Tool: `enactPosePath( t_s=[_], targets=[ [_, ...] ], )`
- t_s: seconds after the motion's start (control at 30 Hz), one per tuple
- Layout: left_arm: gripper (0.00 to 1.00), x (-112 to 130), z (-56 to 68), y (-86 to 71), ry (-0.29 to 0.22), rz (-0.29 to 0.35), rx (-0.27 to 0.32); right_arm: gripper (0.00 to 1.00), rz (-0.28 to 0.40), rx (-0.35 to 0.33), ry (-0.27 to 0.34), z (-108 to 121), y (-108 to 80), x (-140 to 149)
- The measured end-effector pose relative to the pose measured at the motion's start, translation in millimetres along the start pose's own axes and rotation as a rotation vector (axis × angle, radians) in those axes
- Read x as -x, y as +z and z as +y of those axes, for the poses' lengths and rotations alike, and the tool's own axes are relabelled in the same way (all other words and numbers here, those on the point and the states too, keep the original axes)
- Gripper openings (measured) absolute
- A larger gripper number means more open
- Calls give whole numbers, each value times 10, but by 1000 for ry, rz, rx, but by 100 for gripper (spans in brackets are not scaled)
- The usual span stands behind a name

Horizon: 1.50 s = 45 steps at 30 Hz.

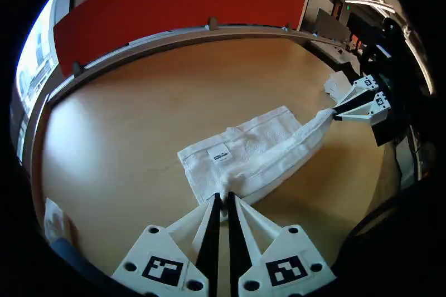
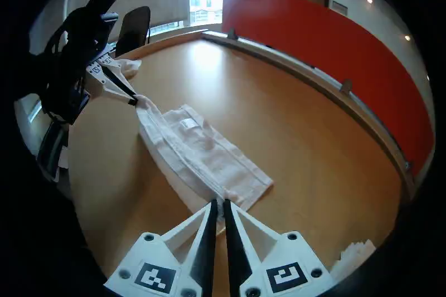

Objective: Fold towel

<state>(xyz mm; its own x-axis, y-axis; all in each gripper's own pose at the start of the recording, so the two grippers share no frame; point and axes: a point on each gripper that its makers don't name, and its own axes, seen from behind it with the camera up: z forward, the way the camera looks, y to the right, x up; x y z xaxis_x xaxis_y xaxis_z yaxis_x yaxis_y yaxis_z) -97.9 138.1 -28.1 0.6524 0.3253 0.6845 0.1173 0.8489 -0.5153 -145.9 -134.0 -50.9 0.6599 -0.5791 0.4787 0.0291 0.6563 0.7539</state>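
Left gripper point(image 1: 223, 198) and right gripper point(image 2: 218, 203) each clamped on opposite towel point(image 1: 253, 149) ends. Towel on table point(image 1: 128, 113); long axis runs toward 2 o'clock in left gripper view. Neither nearer.

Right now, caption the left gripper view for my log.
The left gripper and right gripper pinch opposite ends of the towel on the table.

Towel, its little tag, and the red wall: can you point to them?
towel point(image 1: 267, 146), left gripper view, middle of the cloth.
tag point(image 1: 218, 154), left gripper view, its centre.
red wall point(image 1: 178, 7), left gripper view, its flat middle.
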Motion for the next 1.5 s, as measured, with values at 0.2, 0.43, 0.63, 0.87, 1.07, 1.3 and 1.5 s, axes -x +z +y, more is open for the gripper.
enactPosePath(
  t_s=[0.2, 0.43, 0.63, 0.87, 1.07, 1.3, 1.5],
  targets=[
    [9, -14, -57, 94, -2, -4, -7, 10, -13, 0, -1, 48, 89, 19],
    [9, -24, -124, 244, 3, -10, -14, 10, -26, 5, 17, 124, 224, 65],
    [9, -5, -155, 367, -6, -21, -18, 10, -34, 13, 34, 181, 336, 100],
    [10, 40, -186, 487, -11, -41, -21, 10, -45, 18, 58, 219, 451, 147],
    [12, 22, -264, 569, -22, -44, -38, 10, -47, 32, 81, 268, 518, 168],
    [17, -26, -384, 650, -18, -42, -66, 12, -46, 56, 105, 338, 586, 173],
    [19, -38, -450, 704, 2, -45, -81, 15, -37, 69, 121, 379, 641, 144]
  ],
)
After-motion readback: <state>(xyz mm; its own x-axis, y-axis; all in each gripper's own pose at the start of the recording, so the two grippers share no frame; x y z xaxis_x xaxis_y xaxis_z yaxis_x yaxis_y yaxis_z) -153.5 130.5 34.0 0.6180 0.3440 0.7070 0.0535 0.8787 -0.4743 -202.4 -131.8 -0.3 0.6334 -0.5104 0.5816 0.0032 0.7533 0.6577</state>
